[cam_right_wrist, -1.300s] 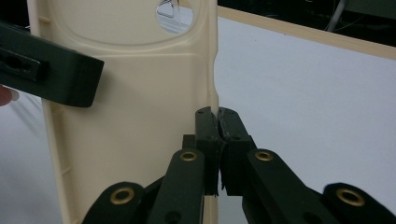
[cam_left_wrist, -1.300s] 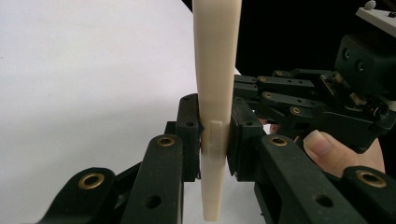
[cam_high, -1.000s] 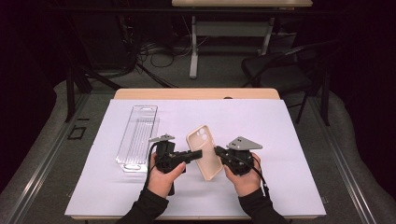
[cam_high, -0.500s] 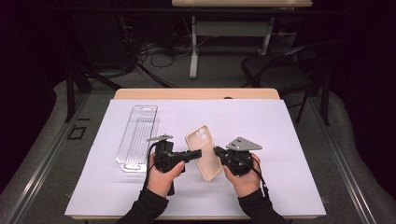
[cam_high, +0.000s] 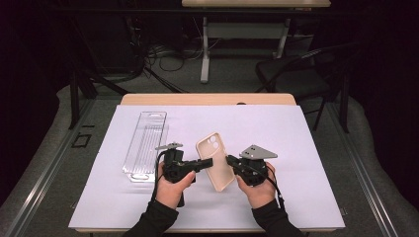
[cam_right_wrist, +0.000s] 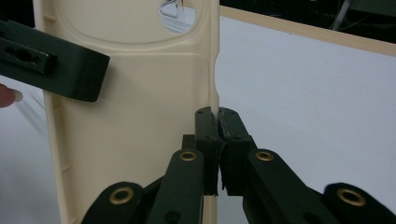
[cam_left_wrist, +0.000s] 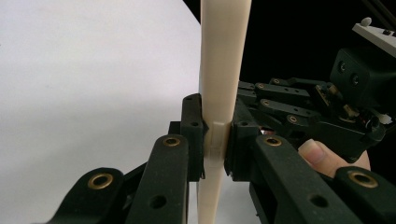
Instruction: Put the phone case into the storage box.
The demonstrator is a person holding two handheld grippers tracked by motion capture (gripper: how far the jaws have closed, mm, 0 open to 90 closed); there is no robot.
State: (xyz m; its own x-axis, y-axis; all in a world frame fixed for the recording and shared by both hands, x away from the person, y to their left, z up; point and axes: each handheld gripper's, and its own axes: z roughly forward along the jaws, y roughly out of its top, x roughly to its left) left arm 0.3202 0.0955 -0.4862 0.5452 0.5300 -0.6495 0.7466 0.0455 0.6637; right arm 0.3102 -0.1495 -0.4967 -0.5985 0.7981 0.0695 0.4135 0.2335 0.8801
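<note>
Centrally, low in the high view, a cream phone case (cam_high: 216, 160) hangs tilted above the tabletop (cam_high: 306, 148), its camera cutout toward the top of the frame. The left claw (cam_high: 206, 162) clamps the case's left edge; in the left gripper view the case (cam_left_wrist: 219, 93) stands edge-on, pinched between both jaws. The right claw (cam_high: 230, 161) is closed on the opposite edge, and in the right gripper view its jaws nip the case's (cam_right_wrist: 135, 116) right rim. Left of the hands, a clear plastic tray (cam_high: 146, 144) lies on the white tabletop.
</note>
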